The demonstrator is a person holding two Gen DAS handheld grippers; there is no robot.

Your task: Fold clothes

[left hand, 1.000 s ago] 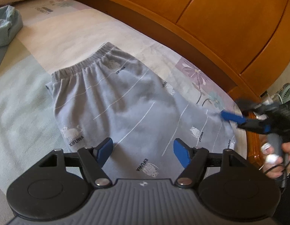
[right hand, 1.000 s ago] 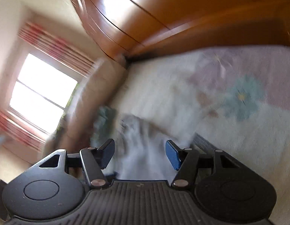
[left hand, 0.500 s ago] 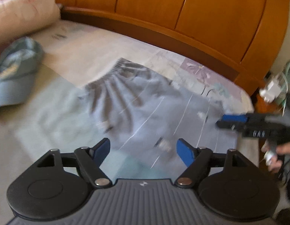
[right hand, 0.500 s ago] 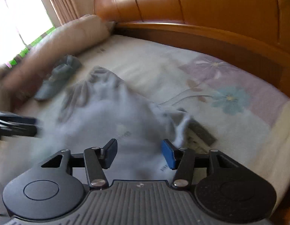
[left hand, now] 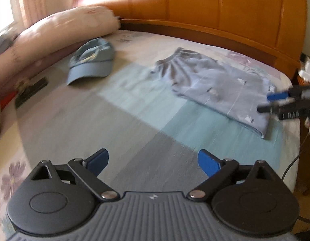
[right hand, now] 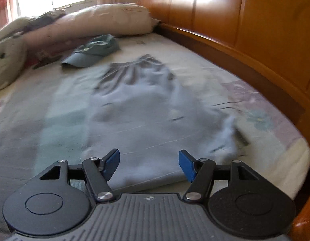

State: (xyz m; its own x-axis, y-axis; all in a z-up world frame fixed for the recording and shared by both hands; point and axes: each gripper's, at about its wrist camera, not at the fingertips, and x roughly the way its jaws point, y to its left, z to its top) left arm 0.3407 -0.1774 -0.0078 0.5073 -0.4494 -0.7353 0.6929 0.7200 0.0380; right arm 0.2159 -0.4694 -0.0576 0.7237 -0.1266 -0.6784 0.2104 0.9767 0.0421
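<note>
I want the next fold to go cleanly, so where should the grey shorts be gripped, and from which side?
Probably at the near hem corners of the grey shorts, coming in low from the open edge by the right gripper. They lie flat, elastic waistband away toward the blue cap, so the near edge lifts freely. Both grippers hold nothing; their jaws are opening, the left gripper over bare sheet.

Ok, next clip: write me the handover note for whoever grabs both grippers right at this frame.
Left gripper: jaws opening, nothing between them, over bare bedsheet away from the garment.
Right gripper: jaws opening, nothing gripped, hovering at the near edge of the grey pants.
Pants lie flat on the bed, folded lengthwise it seems, waistband toward the blue cap and pillows.
Done: first fold laid down, both grippers off the cloth.
Left: probably fold the pants across once more; frames are blurred, so check the edges first.
</note>
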